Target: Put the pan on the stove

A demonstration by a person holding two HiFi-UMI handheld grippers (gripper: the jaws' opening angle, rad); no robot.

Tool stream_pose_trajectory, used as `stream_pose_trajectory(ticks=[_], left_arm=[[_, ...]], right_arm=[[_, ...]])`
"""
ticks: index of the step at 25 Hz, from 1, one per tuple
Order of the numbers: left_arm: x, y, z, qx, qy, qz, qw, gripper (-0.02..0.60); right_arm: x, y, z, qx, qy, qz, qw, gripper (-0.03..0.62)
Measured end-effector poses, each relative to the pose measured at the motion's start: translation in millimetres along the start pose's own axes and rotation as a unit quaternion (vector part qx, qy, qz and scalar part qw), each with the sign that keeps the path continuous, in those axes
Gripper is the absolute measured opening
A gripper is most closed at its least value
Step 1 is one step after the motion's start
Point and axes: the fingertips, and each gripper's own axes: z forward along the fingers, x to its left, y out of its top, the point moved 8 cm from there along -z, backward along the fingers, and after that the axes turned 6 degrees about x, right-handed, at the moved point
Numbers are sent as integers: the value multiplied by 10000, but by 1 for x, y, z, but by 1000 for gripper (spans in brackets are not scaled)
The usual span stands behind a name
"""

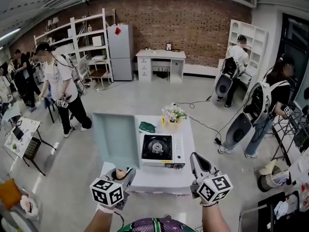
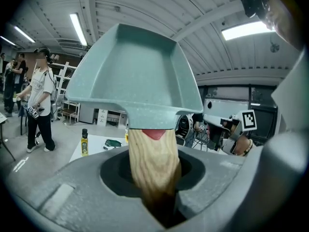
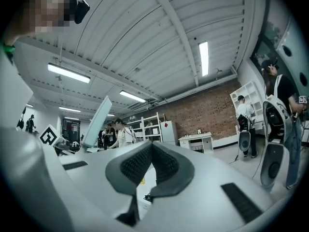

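Observation:
A teal square pan [image 1: 116, 139] is tipped up on edge over the left part of the white table [image 1: 149, 178]. My left gripper [image 1: 121, 177] is shut on its wooden handle [image 2: 152, 163]. In the left gripper view the pan [image 2: 135, 76] fills the upper middle, and the handle runs down between the jaws of that gripper [image 2: 154, 182]. The portable gas stove [image 1: 161, 150] sits on the table just right of the pan, its black burner bare. My right gripper [image 1: 198, 162] hovers at the table's near right, beside the stove. Seen from its own camera, the right gripper [image 3: 151, 151] is shut on nothing.
A pot of flowers [image 1: 173, 114] and a green cloth [image 1: 147, 127] lie at the table's far side. An oil bottle [image 2: 84, 142] stands on the table. People stand at the left [image 1: 60, 88] and right [image 1: 270, 105], with small tables and cables on the floor.

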Motion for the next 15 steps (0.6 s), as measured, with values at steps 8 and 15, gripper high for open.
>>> stream_pose_trajectory(ticks=[8, 15], left_arm=[[-12, 21, 39, 21, 122, -81, 9999, 123], [-26, 35, 69, 84, 191, 135, 9997, 123]], right_arm=[[-44, 5, 19, 183, 343, -35, 9992, 0], [-79, -3, 21, 186, 334, 128, 9992, 0]])
